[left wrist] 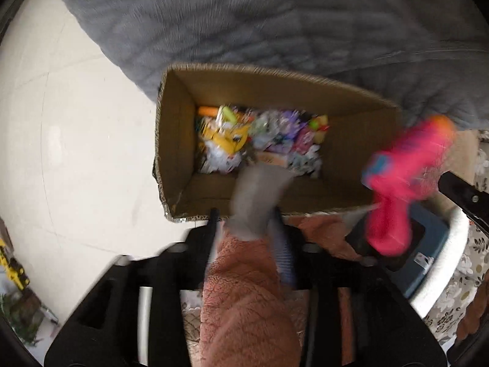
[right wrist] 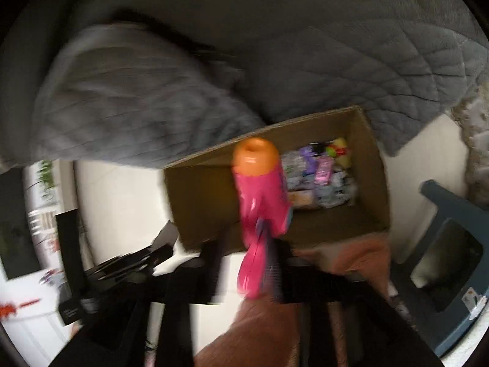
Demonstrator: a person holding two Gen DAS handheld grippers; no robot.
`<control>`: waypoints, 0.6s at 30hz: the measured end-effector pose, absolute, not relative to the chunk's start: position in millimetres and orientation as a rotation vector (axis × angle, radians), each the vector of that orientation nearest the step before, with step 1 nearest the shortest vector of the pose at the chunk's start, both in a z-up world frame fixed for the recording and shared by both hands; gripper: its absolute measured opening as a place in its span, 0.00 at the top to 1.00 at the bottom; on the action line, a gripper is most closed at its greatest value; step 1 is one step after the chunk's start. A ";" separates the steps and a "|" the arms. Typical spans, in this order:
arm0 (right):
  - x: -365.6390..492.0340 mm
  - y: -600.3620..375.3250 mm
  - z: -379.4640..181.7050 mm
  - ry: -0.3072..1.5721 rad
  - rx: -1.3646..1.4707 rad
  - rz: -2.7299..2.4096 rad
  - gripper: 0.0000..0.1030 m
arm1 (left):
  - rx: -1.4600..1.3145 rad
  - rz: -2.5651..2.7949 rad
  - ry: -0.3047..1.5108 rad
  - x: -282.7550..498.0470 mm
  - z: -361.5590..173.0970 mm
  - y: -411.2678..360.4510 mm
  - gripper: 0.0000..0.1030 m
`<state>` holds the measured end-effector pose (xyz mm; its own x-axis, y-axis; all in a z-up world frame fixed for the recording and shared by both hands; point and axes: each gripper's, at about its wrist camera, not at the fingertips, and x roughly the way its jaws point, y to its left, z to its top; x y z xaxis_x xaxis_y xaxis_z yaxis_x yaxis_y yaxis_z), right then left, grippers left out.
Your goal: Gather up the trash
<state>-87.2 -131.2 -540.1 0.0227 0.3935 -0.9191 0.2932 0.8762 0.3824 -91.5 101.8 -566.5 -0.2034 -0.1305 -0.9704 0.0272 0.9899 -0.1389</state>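
Observation:
An open cardboard box (left wrist: pixel 269 85) stands on the pale floor, with colourful wrappers and scraps (left wrist: pixel 259 137) in its bottom. It also shows in the right wrist view (right wrist: pixel 373 165). My left gripper (left wrist: pixel 244 217) is shut on a grey scrap (left wrist: pixel 256 198) at the box's near rim. My right gripper (right wrist: pixel 244 244) is shut on a pink toy gun with an orange tip (right wrist: pixel 259 195), held over the box's near side. The same toy gun (left wrist: pixel 403 177) shows at the right in the left wrist view. Both views are blurred.
A grey quilted blanket (left wrist: pixel 259 15) hangs behind the box. A blue plastic stool (right wrist: pixel 449 244) stands to the right. A fuzzy pink-brown fabric (left wrist: pixel 244 299) lies under the left gripper. A yellow toy (left wrist: pixel 12 269) and green scraps lie at the far left.

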 end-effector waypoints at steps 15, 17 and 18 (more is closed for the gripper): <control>-72.8 -140.1 -438.3 1.486 0.350 0.076 0.21 | -0.069 -0.091 1.693 -78.3 -474.1 115.7 0.24; -73.3 -141.9 -406.2 1.442 0.298 0.091 0.15 | -0.053 -0.092 1.640 -77.7 -435.2 115.7 0.24; -74.2 -143.1 -392.5 1.421 0.278 0.097 0.13 | -0.051 -0.092 1.617 -77.2 -420.0 114.7 0.24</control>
